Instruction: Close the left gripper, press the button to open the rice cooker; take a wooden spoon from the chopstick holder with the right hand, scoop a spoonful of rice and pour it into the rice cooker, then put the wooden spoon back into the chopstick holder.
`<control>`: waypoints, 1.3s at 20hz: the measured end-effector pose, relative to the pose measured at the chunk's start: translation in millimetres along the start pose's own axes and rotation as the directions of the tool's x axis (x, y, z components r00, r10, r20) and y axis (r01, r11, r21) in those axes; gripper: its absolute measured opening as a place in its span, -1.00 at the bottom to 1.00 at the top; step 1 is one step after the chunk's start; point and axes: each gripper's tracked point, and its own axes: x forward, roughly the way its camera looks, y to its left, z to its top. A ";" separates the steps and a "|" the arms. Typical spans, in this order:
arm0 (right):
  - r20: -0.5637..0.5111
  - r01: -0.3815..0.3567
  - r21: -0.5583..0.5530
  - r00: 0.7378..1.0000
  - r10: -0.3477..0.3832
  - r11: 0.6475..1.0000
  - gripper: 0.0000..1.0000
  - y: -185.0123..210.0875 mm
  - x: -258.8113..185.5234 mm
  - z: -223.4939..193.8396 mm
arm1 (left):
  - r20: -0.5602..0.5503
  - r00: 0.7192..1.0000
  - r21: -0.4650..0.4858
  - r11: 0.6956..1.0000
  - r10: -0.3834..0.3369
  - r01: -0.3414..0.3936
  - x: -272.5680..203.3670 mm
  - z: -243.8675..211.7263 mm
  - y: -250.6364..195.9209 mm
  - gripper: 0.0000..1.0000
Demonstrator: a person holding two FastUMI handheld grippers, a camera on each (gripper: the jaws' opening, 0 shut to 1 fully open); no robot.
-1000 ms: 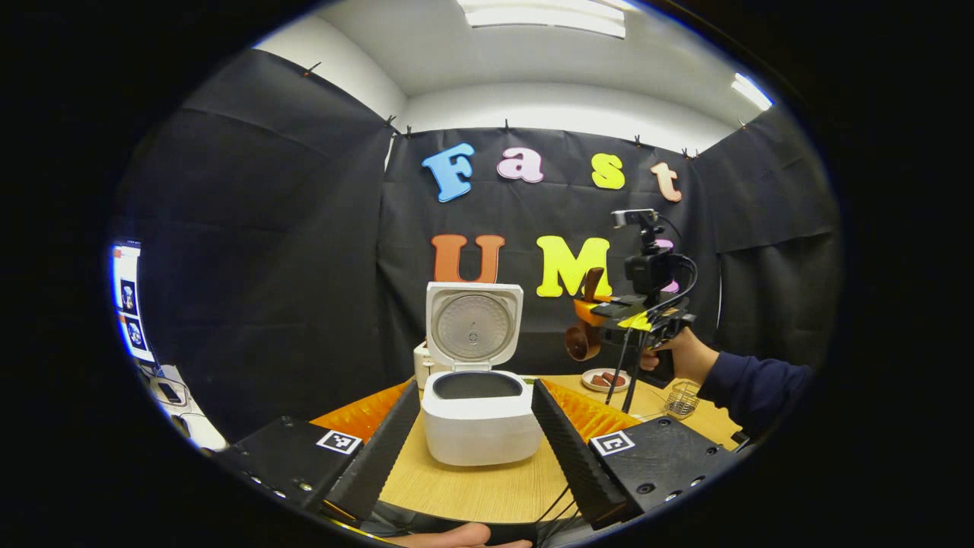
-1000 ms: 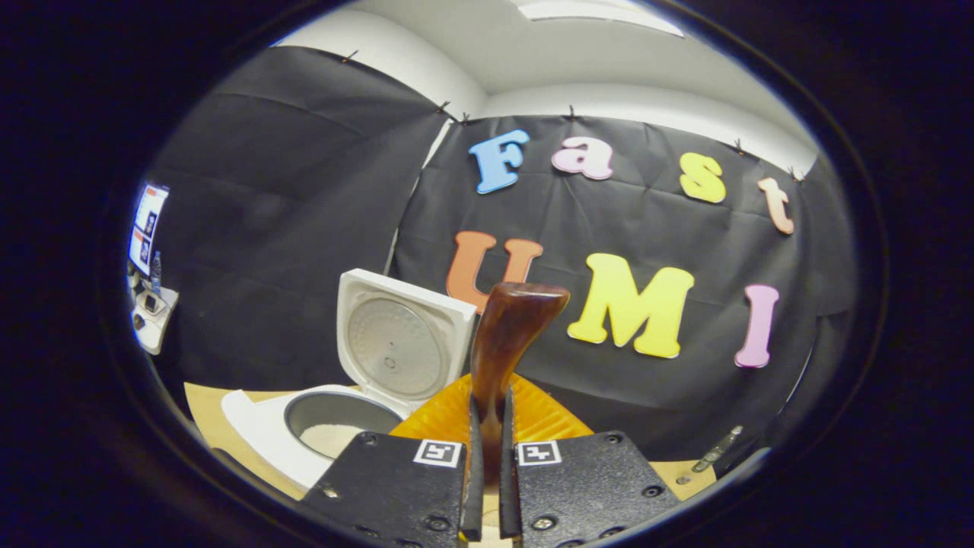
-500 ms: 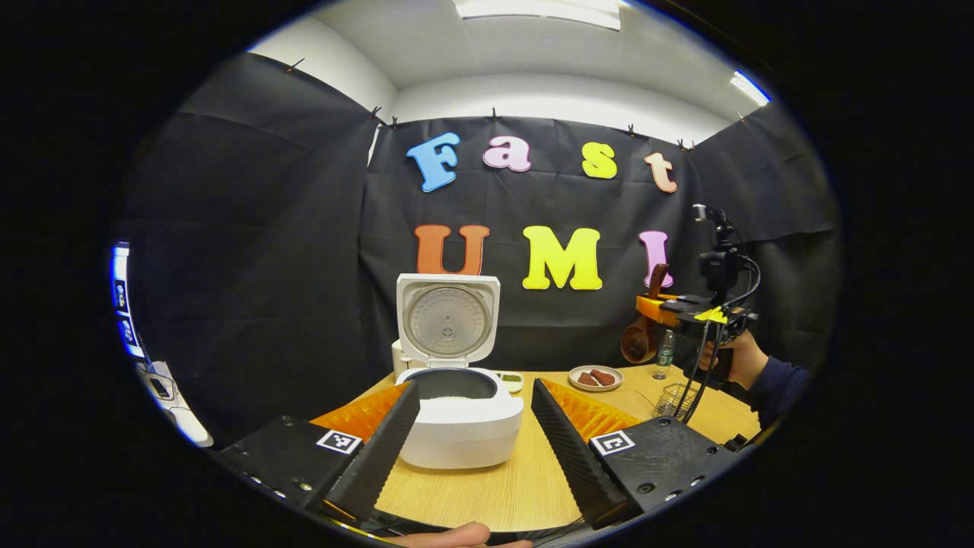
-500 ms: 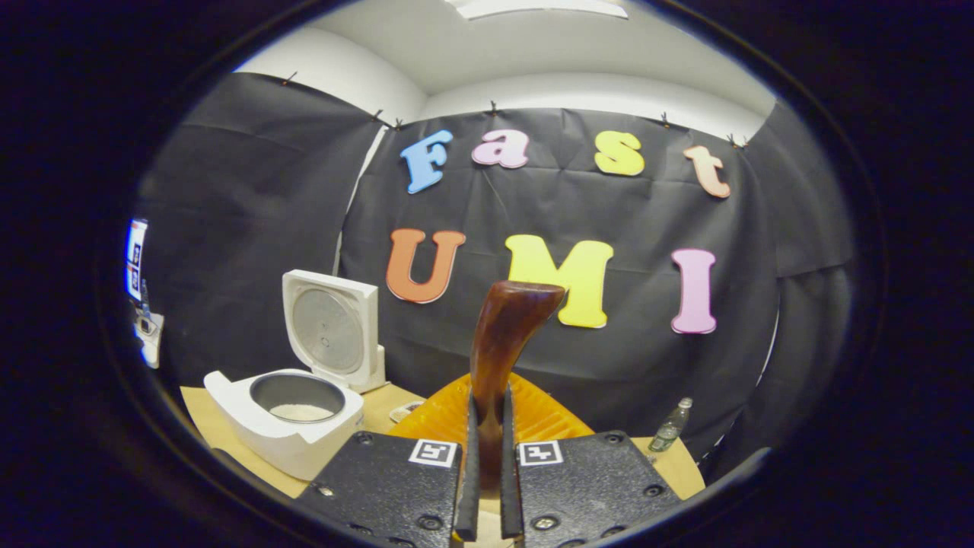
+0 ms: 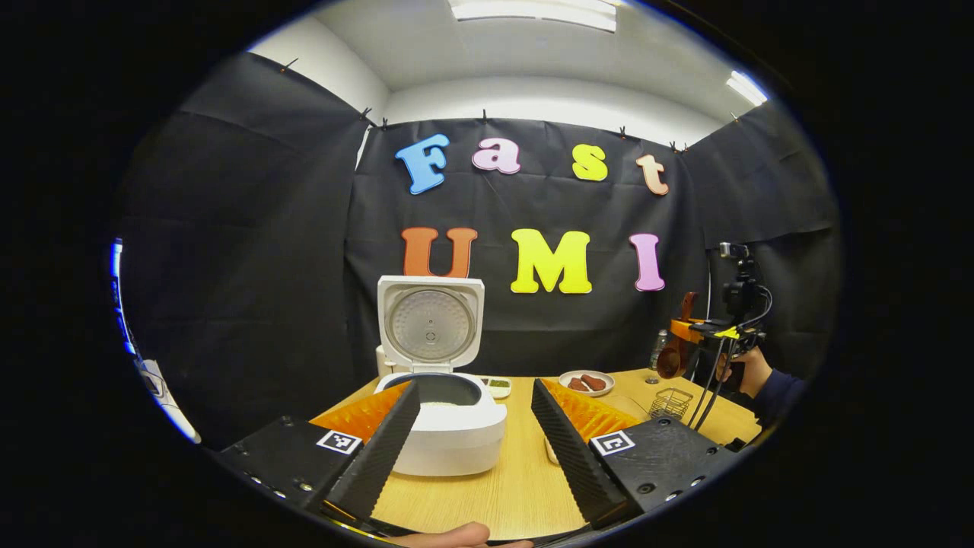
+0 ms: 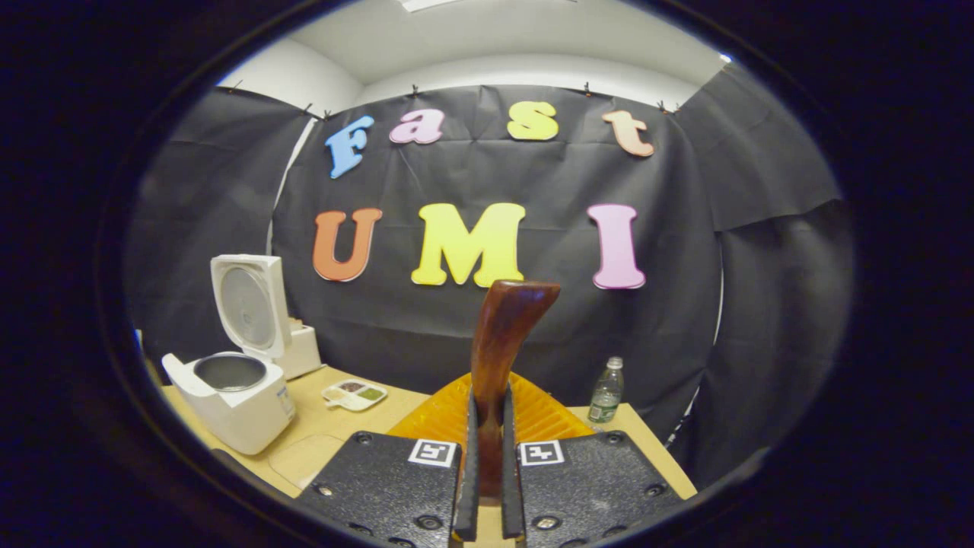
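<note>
My right gripper (image 6: 487,487) is clamped on the stiff, light wooden spoon (image 6: 498,342) at mid-handle, above the basket (image 5: 673,402) on the far right; left gripper (image 5: 475,441) apart w/ nothing.

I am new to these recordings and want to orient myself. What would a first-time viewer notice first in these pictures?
First, the white rice cooker on the wooden table, its lid standing open, just beyond the left gripper with its fingers spread. Next, the dark brown wooden spoon, its handle clamped upright in the right gripper. In the left gripper view, that spoon hangs bowl-down above the small wire chopstick holder at the table's right side.
</note>
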 end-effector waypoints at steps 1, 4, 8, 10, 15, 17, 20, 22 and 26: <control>-0.012 0.010 0.002 1.000 -0.010 1.000 -0.65 -6.8 1.7 -5.5 | -0.009 1.000 -0.005 1.000 -0.004 0.004 2.7 -3.7 -1.6 0.89; -0.034 0.013 0.014 0.999 -0.012 1.000 -0.65 -21.2 3.4 -21.6 | -0.026 1.000 -0.016 1.000 -0.001 0.000 11.6 -12.0 -0.7 0.88; -0.028 0.020 0.023 0.999 -0.020 1.000 -0.63 -37.9 1.2 -37.2 | -0.031 0.999 0.005 1.000 -0.018 0.018 20.0 -21.8 -3.6 0.88; -0.033 0.033 0.043 0.999 -0.031 0.999 -0.62 -48.3 2.7 -46.2 | -0.035 0.999 0.012 0.999 -0.031 0.032 25.6 -29.0 -6.8 0.88; -0.021 0.048 0.091 0.999 -0.047 0.995 -0.14 -65.7 -1.4 -50.3 | -0.051 0.998 -0.030 0.999 -0.042 0.040 47.2 -37.0 -11.7 0.88; 0.037 0.098 0.093 0.994 -0.102 0.991 0.36 -83.5 -3.9 -29.7 | -0.048 0.998 -0.047 0.998 -0.044 0.042 55.8 -34.6 -12.5 0.89; 0.122 0.113 0.095 0.985 -0.125 0.989 1.00 -79.2 -24.4 -2.3 | -0.030 0.999 -0.058 0.998 -0.028 0.026 73.2 -29.9 -7.7 0.88; 0.134 0.138 0.081 0.980 -0.148 0.987 1.00 -71.6 -37.1 10.9 | -0.030 0.999 -0.064 0.998 -0.026 0.024 85.0 -27.2 -5.6 0.88; 0.056 0.115 0.154 0.991 -0.125 0.981 0.97 -35.5 -57.3 16.6 | -0.043 0.999 -0.036 0.999 0.007 -0.009 111.1 -19.7 6.1 0.88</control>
